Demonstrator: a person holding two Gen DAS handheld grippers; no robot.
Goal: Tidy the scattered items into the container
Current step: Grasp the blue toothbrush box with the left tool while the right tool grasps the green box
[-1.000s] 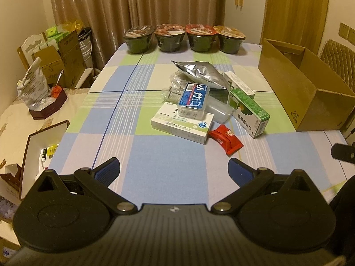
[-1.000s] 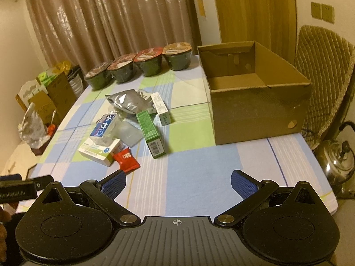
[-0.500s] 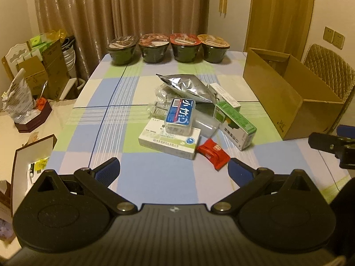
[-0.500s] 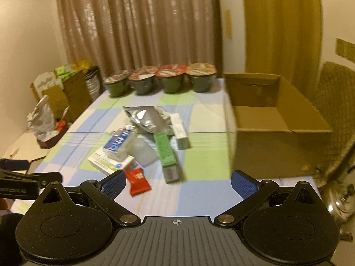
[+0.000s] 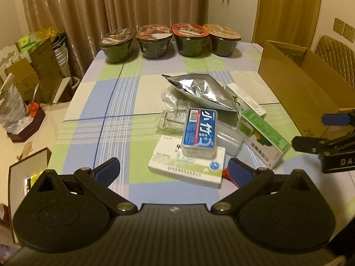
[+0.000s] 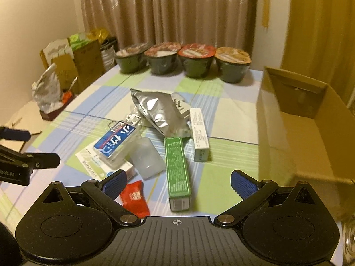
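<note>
Checked tablecloth (image 5: 115,102) now lies closer under us: both wide-open, empty grippers, left gripper (image 5: 174,170) and right gripper (image 6: 179,181), have advanced toward the pile; open brown cardboard box (image 6: 295,119) waits at the right edge.

Home dining room, blue-and-green checked tablecloth (image 5: 142,102) on a table, 4 sealed instant noodle bowls (image 5: 170,40) along its far edge, brown pleated curtains (image 5: 115,2) across the top, quilted padded chair (image 5: 335,59) at right, wall switches (image 5: 344,27) upper right
</note>
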